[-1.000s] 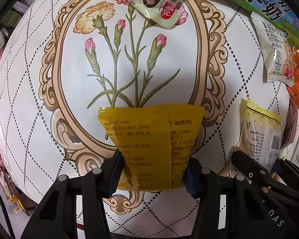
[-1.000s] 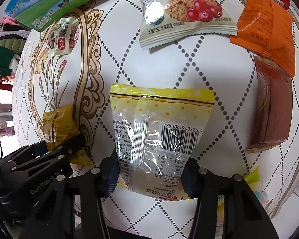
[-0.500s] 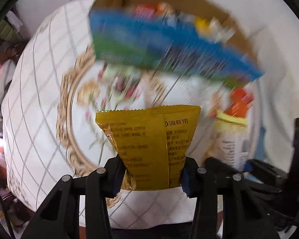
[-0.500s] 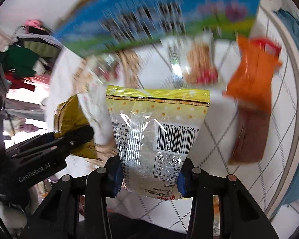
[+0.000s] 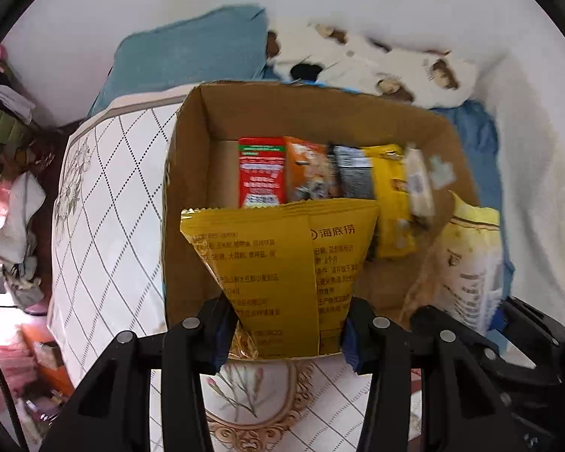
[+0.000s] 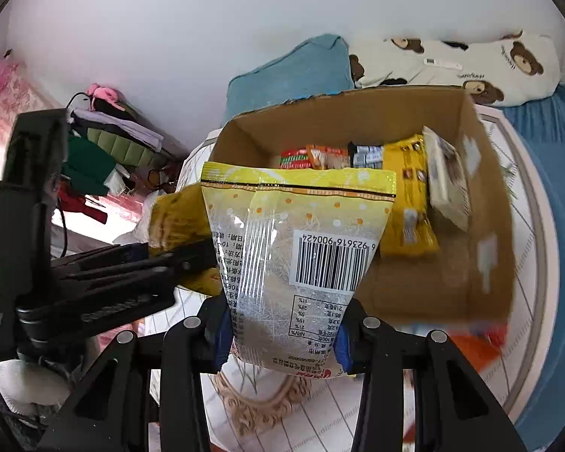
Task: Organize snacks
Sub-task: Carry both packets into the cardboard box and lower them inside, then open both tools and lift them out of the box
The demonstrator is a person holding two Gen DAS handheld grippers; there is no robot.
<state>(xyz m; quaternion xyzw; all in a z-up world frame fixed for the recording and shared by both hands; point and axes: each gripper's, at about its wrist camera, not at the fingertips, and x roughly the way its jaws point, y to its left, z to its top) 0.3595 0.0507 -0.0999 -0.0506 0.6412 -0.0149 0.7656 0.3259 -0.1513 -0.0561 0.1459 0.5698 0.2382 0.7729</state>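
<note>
My left gripper (image 5: 287, 333) is shut on a dark yellow snack packet (image 5: 278, 271) and holds it up in front of an open cardboard box (image 5: 192, 143). My right gripper (image 6: 282, 335) is shut on a pale yellow clear-fronted packet with a barcode (image 6: 301, 248), held beside it; that packet also shows at the right of the left wrist view (image 5: 467, 263). The box (image 6: 493, 196) holds several snack packets standing along its far wall, among them a red one (image 5: 261, 171) and a yellow one (image 5: 391, 203). The left gripper's body shows at the left of the right wrist view.
The box stands on a round table with a white diamond-pattern cloth (image 5: 105, 203). An orange packet (image 6: 478, 346) lies on the table right of the box. Behind are a blue pillow (image 5: 192, 60) and a bear-print pillow (image 6: 471, 64). Clutter sits at the left.
Both grippers have lifted their packets off the table and tilted up. The view has swung from the tabletop to the open box, which now fills the middle.
</note>
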